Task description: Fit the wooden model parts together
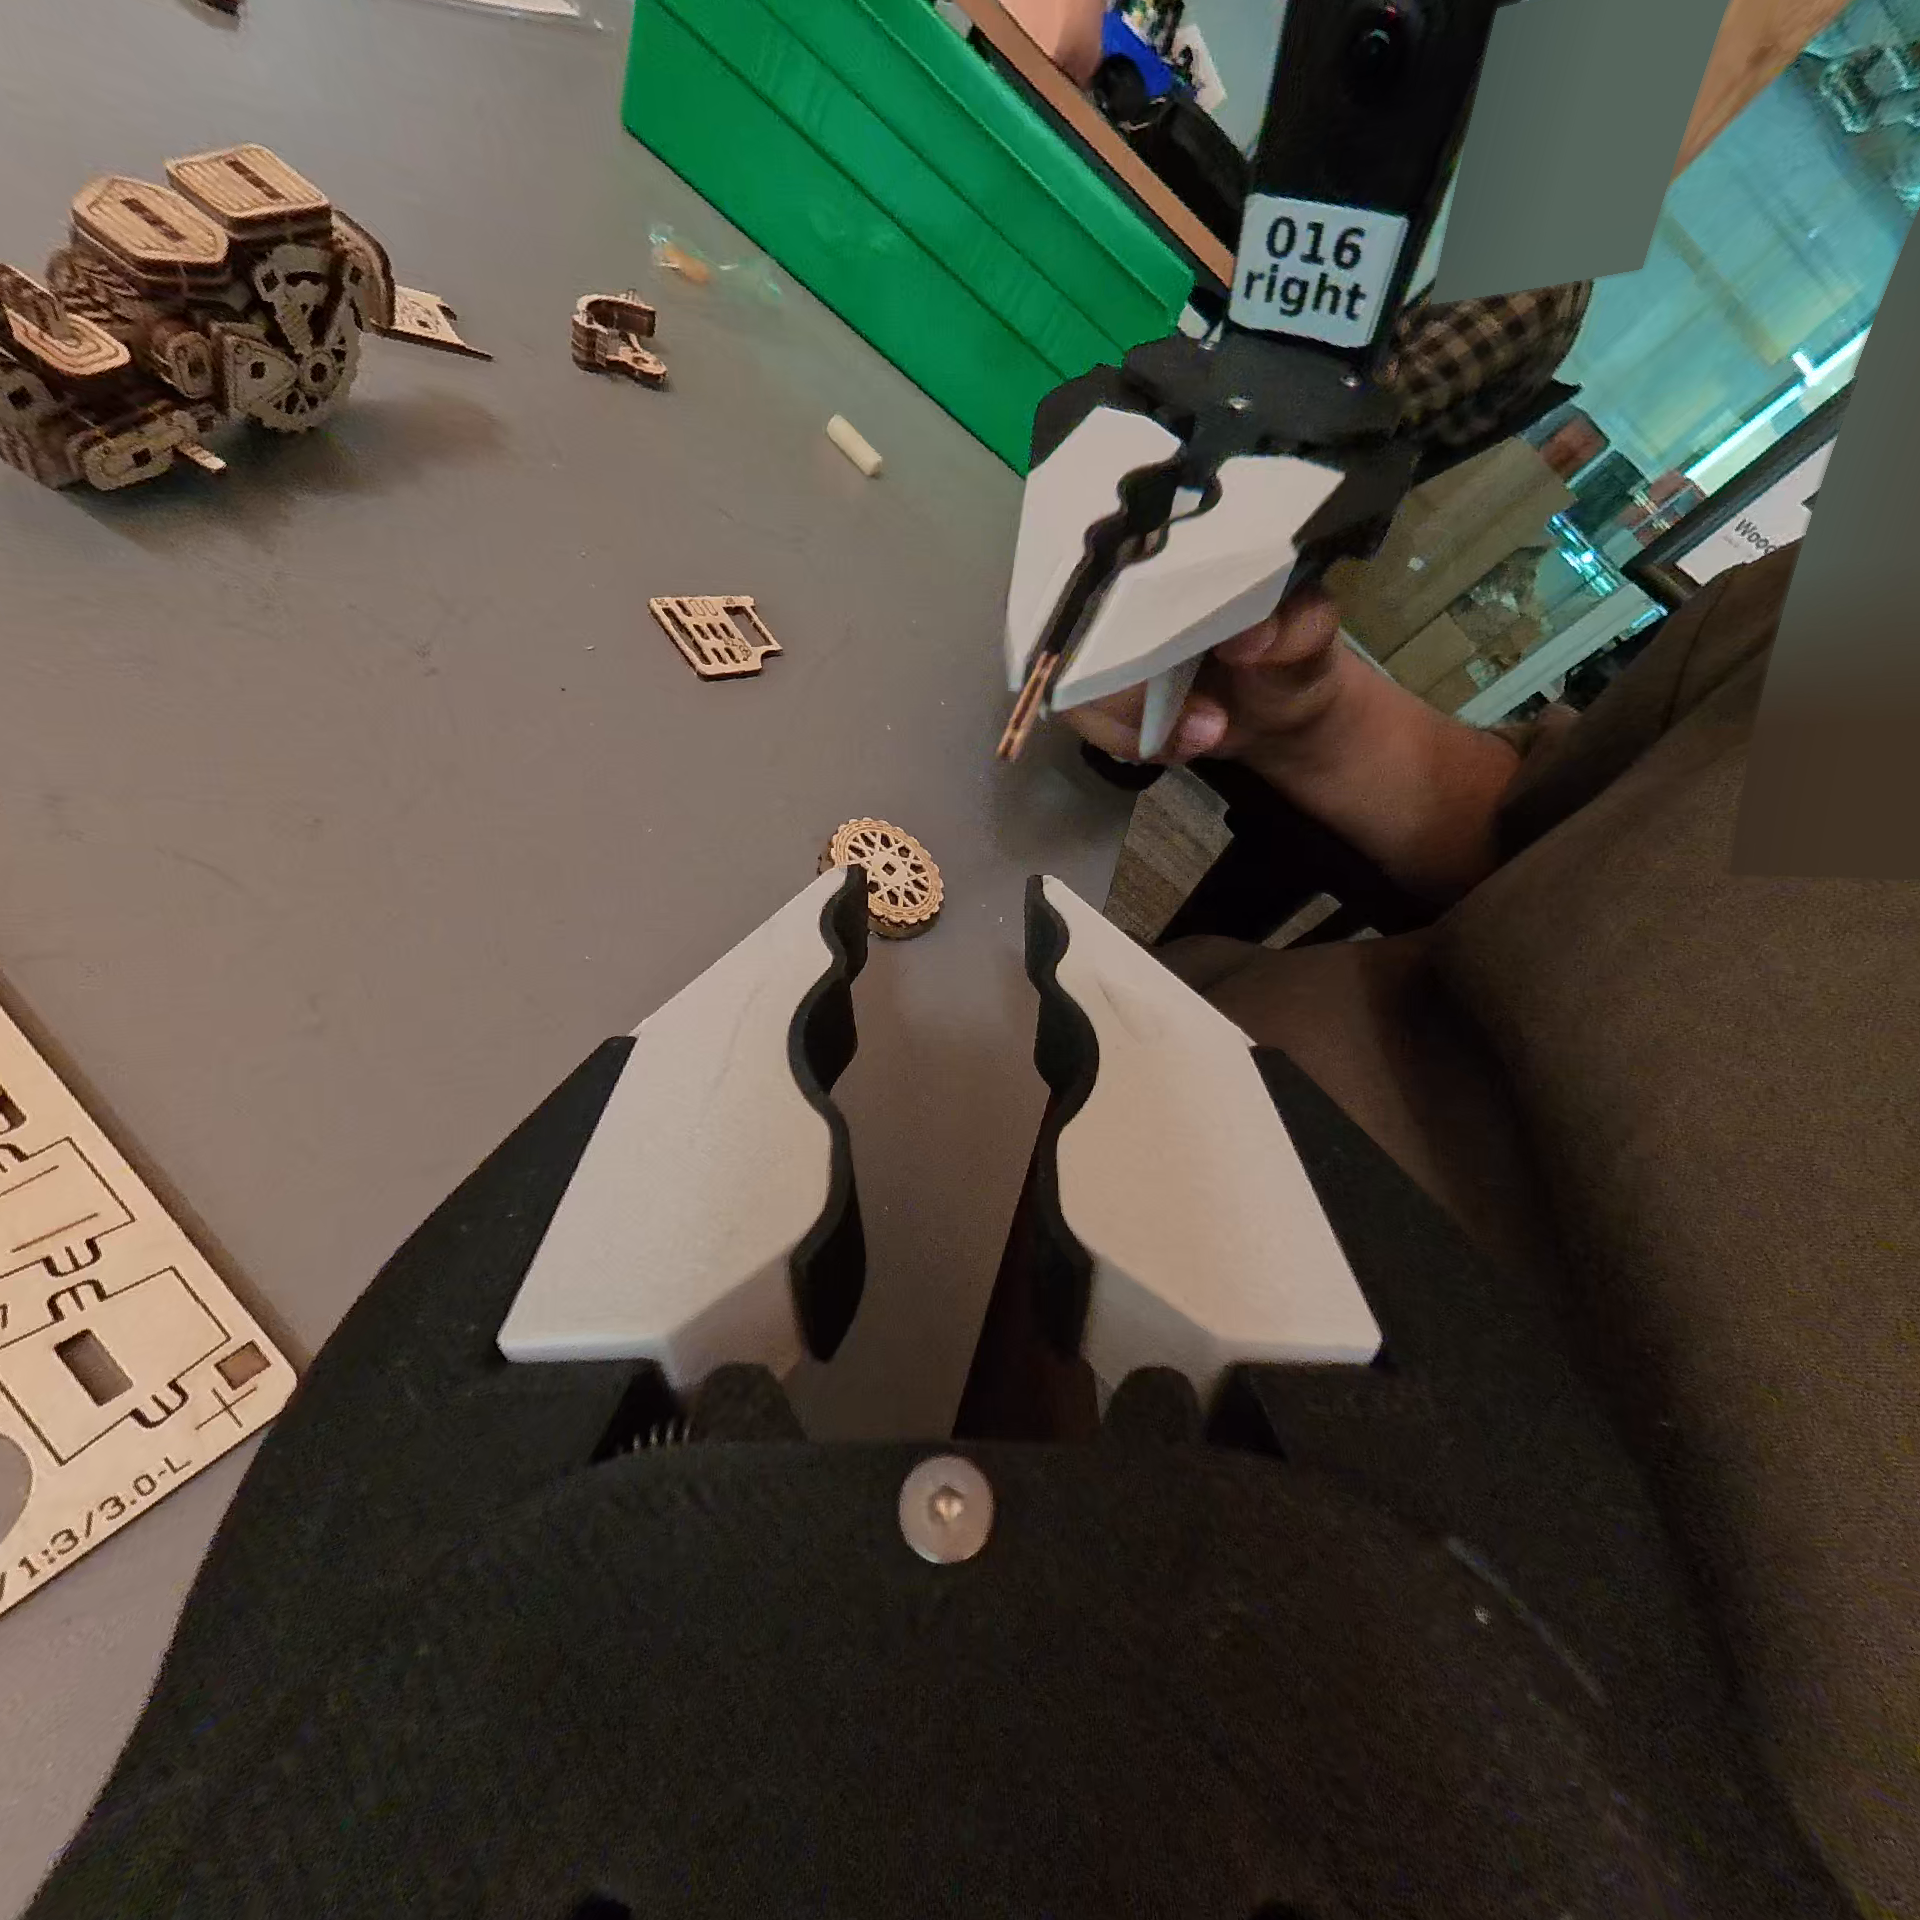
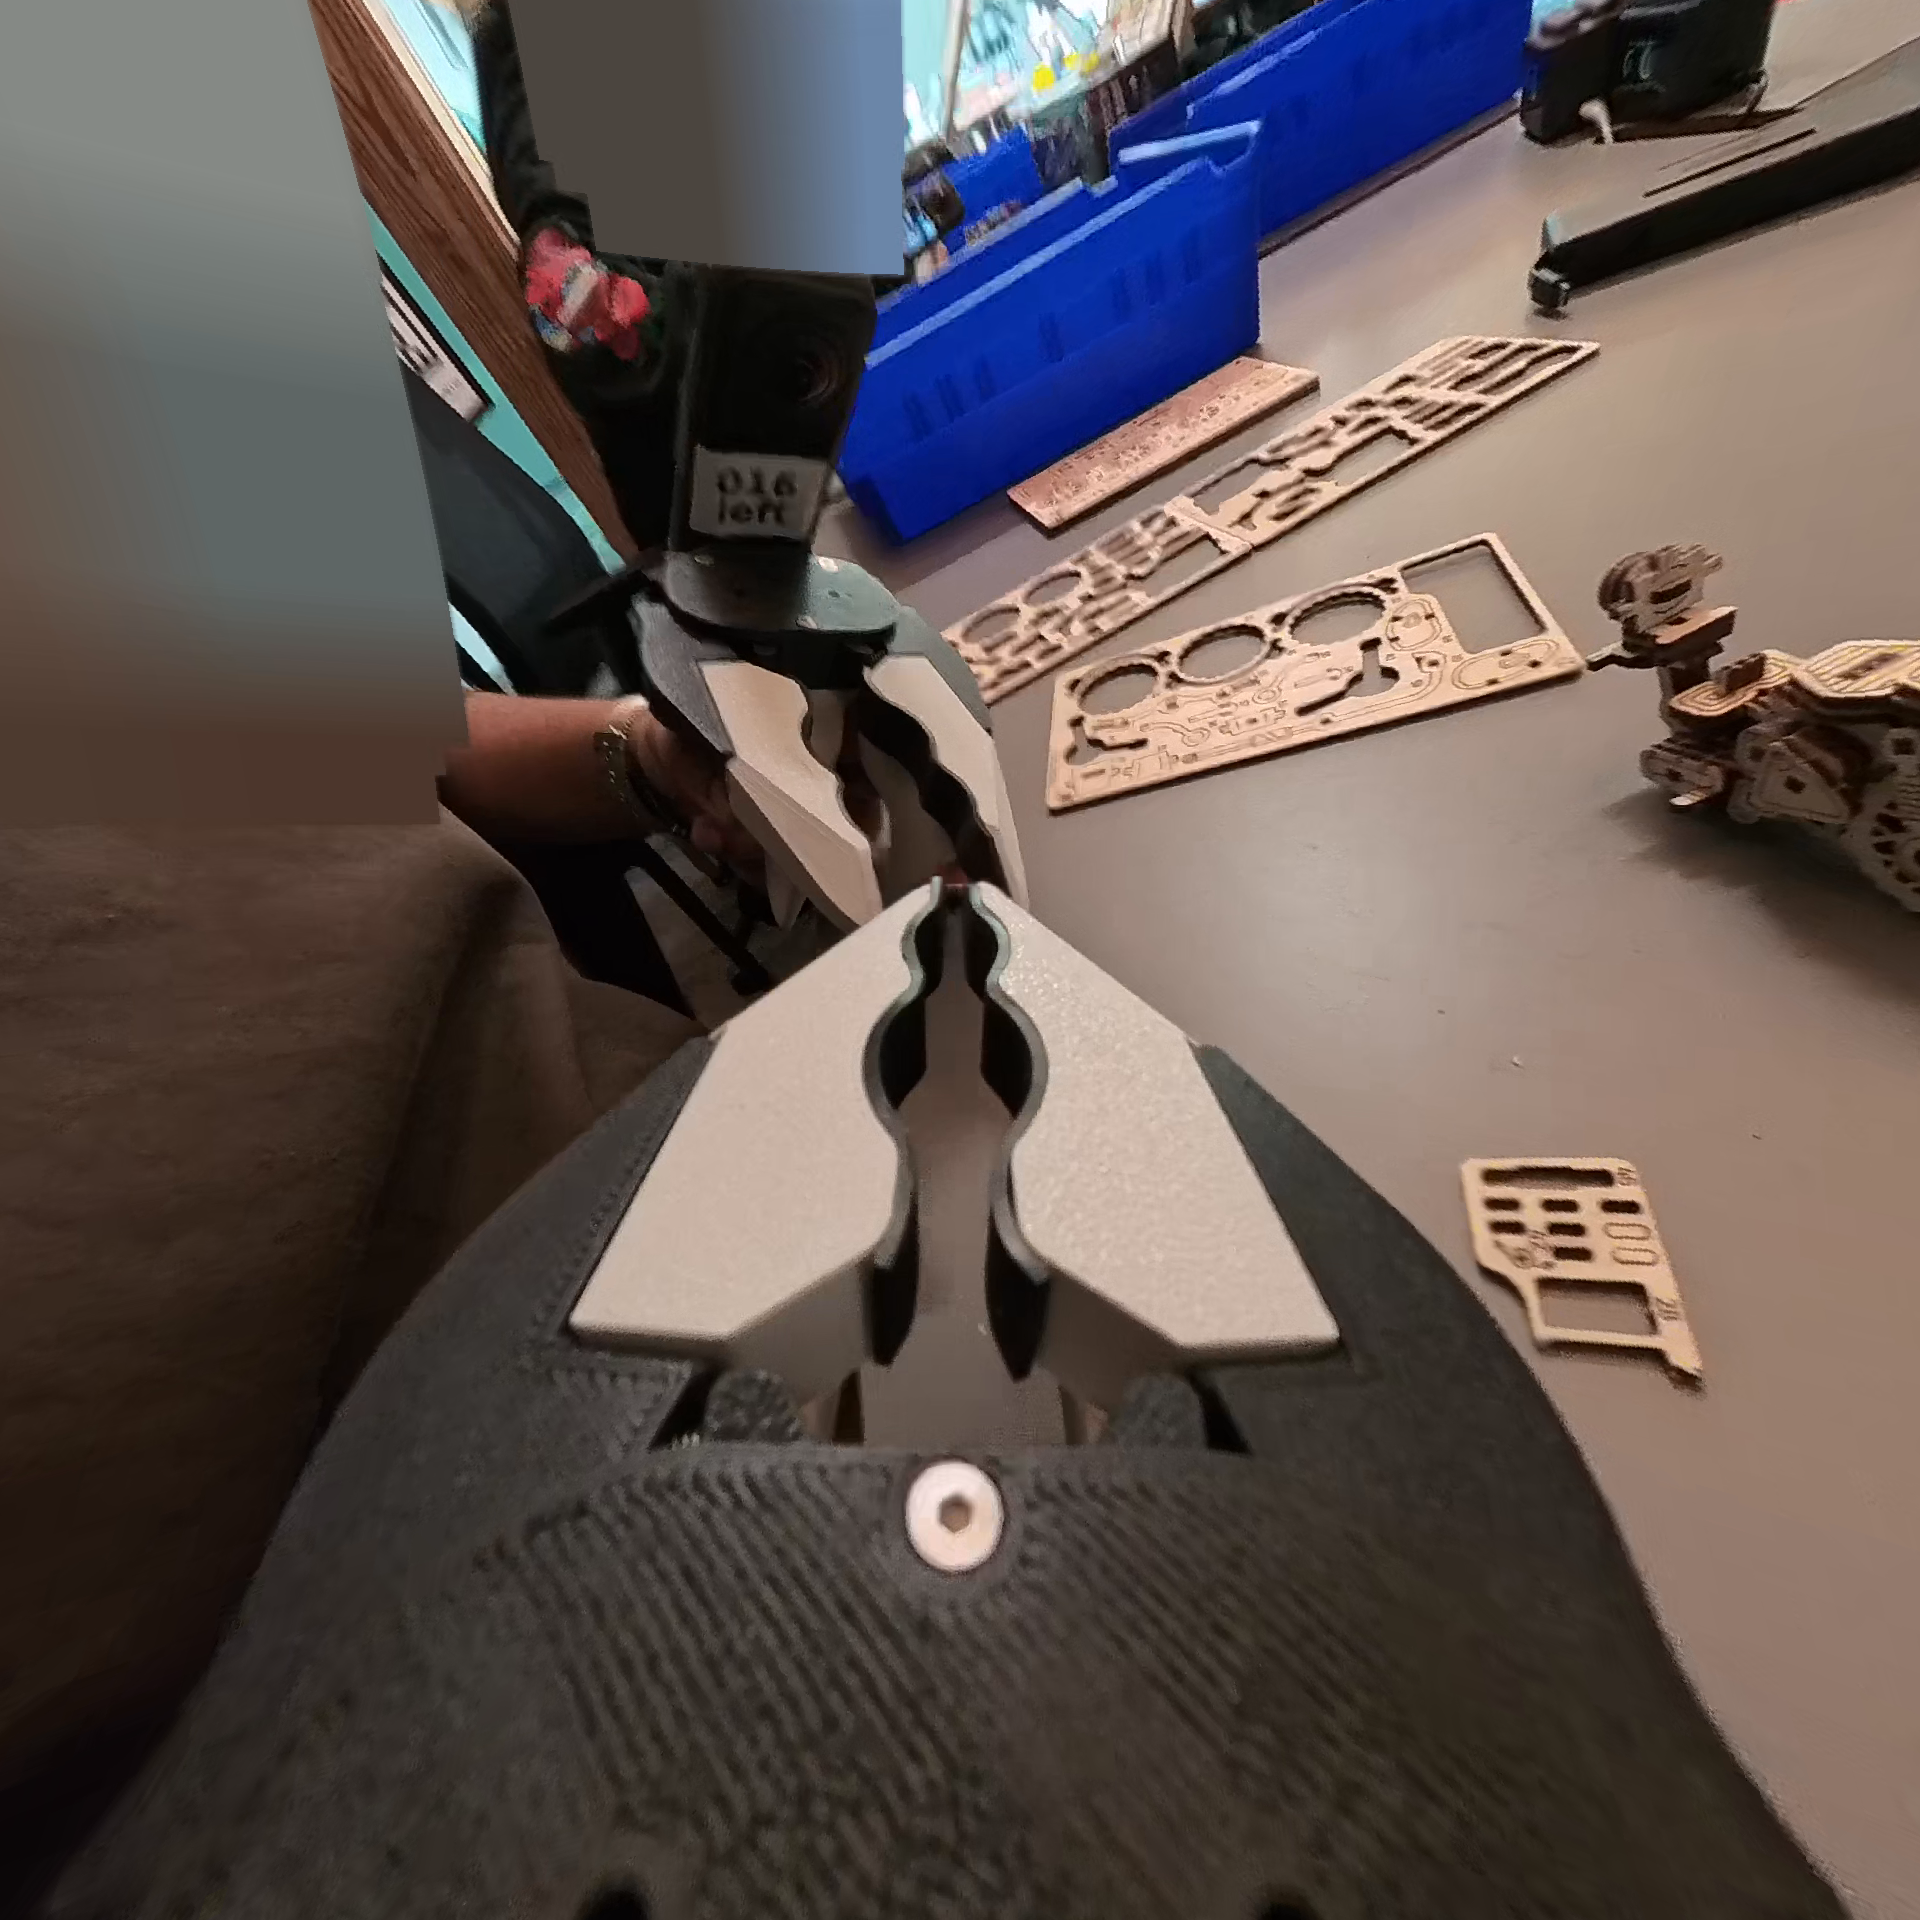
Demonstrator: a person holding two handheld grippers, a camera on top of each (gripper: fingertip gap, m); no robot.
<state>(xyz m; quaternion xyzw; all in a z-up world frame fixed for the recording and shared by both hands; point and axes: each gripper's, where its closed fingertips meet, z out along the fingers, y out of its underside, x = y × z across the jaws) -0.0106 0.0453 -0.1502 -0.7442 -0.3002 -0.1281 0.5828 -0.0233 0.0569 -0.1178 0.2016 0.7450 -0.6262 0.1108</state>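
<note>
My left gripper [image 1: 945,891] is open and empty, low over the grey table [image 1: 416,831]. A small round wooden gear wheel [image 1: 894,881] lies flat on the table right at its left fingertip, partly behind it. My right gripper [image 1: 1047,681] hangs above and beyond, shut on a thin flat wooden part [image 1: 1020,717] that sticks out below its tips. In the right wrist view the right gripper [image 2: 953,896] is shut, with only a dark sliver showing at the tips. The open left gripper [image 2: 914,862] sits just beyond.
A partly built wooden model [image 1: 177,322] [image 2: 1808,748], a small wooden sub-assembly [image 1: 613,338], a flat slotted piece [image 1: 717,636] [image 2: 1579,1262] and a white peg [image 1: 854,445] lie around. Cut-out sheets [image 2: 1309,686] [image 1: 104,1299], a green box [image 1: 883,208] and blue bins [image 2: 1060,343] border the table. My left and right fingertips are right by each other. From either gripper's tips it is about 12 centimetres to the flat slotted piece [image 1: 717,636]. My right wrist view [image 2: 1560,1242] looks at it from another angle.
</note>
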